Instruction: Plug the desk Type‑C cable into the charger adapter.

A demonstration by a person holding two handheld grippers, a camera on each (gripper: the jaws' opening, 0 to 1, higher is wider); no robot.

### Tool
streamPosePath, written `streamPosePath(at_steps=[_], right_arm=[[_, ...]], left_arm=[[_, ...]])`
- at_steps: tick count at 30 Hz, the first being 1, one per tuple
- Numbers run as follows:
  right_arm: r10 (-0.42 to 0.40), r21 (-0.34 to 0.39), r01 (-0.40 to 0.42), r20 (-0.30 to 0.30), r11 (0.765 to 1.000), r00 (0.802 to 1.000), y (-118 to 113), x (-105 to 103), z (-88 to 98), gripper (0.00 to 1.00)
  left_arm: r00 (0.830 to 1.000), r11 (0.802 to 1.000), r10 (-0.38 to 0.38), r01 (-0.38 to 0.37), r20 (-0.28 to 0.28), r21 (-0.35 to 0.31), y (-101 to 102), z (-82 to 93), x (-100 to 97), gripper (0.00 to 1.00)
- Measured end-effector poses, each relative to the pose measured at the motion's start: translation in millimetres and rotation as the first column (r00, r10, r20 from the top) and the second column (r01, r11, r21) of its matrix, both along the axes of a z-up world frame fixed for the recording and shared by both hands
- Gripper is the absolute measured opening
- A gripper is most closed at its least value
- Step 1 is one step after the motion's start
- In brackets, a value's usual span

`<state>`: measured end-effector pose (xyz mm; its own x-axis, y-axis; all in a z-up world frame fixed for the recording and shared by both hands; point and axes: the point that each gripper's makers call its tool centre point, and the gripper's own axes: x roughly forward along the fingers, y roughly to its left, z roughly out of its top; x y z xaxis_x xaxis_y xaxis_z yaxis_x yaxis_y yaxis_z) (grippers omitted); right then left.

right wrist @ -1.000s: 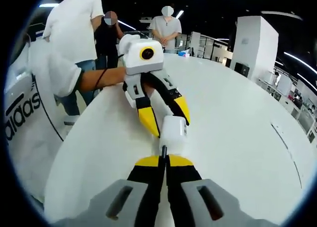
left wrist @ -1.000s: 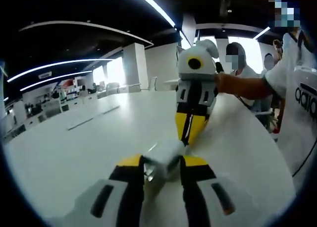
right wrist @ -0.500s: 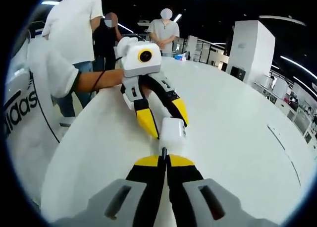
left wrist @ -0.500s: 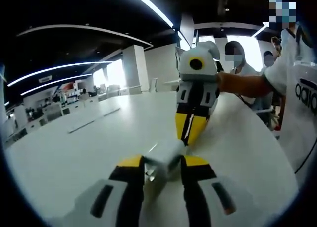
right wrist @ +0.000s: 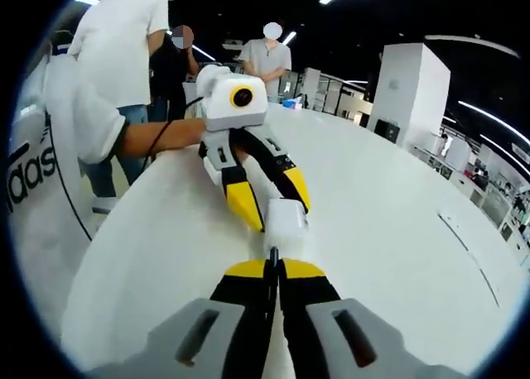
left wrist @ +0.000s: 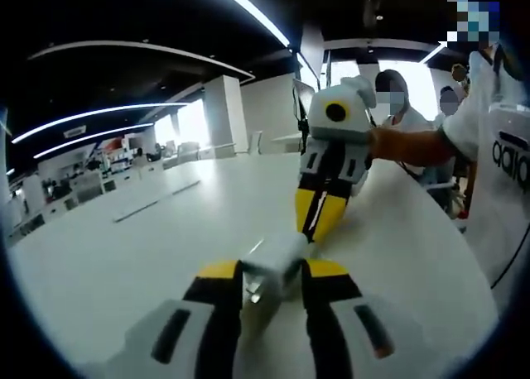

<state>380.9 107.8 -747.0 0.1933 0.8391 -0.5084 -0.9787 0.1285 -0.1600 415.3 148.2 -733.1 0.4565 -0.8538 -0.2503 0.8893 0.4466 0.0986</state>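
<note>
**Adapter and cable held tip to tip**

Left gripper view: the charger adapter (left wrist: pixel 272 267) is clamped in the left gripper (left wrist: pixel 270 273); the right gripper (left wrist: pixel 319 216) is met just beyond.

Right gripper view: the Type-C cable (right wrist: pixel 273 255) is pinched between nearly closed jaws, its tip at the adapter's near face above the white table (right wrist: pixel 389 213).

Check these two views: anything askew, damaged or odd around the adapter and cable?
Nothing stands out. The left gripper holds the white adapter above the white table; the right gripper pinches the thin dark cable, its tip at the adapter's near face. Whether the plug is seated cannot be told.
</note>
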Motion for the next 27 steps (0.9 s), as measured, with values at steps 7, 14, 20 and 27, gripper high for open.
streamPosePath(at_steps=[7, 14, 20, 27], right_arm=[[0.018, -0.033, -0.020, -0.040, 0.999, 0.999, 0.9, -1.6, -0.1, 0.00], [0.015, -0.019, -0.016, -0.068, 1.000, 0.998, 4.4, -4.1, 0.6, 0.00], [0.035, -0.043, -0.037, -0.035, 0.998, 0.999, 5.8, -4.4, 1.3, 0.00], [0.028, -0.039, -0.029, -0.031, 0.999, 0.999, 5.7, -4.3, 0.2, 0.01]], left_arm=[[1.000, 1.000, 0.002, -0.002, -0.023, 0.002, -0.1, 0.2, 0.5, 0.26], [0.999, 1.000, 0.003, -0.003, -0.041, 0.000, -2.3, -0.5, 0.0, 0.27], [0.998, 1.000, 0.019, -0.019, -0.058, 0.008, -2.0, -0.3, -0.2, 0.26], [1.000, 1.000, 0.008, -0.008, -0.019, 0.008, -1.9, 0.3, -0.7, 0.28]])
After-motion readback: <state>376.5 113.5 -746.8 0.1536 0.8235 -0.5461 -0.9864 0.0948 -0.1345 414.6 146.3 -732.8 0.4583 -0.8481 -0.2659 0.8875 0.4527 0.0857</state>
